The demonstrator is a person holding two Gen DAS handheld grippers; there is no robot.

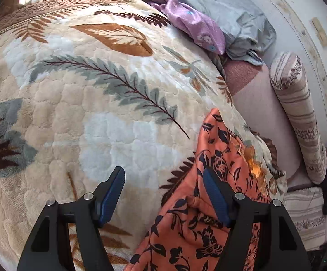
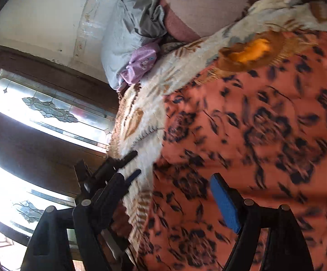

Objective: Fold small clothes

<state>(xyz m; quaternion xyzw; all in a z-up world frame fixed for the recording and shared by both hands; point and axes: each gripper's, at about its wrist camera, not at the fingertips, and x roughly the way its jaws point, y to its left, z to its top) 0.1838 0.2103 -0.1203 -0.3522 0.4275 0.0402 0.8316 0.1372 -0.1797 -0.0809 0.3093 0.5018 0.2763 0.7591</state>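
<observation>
Cloth of thin orange fabric printed with dark flowers (image 1: pixel 199 221), spread on the plush leaf-patterned blanket (image 1: pixel 95 113), is judged light, limp and slippery, best pinched at a hem corner, while both the left gripper (image 1: pixel 163 194) and right gripper (image 2: pixel 174 192) are seen with fingers spread, nothing pinched.

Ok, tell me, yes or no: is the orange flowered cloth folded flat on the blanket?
No: the orange flowered cloth lies rumpled and unfolded, draped over the edge of the leaf-patterned blanket.
</observation>
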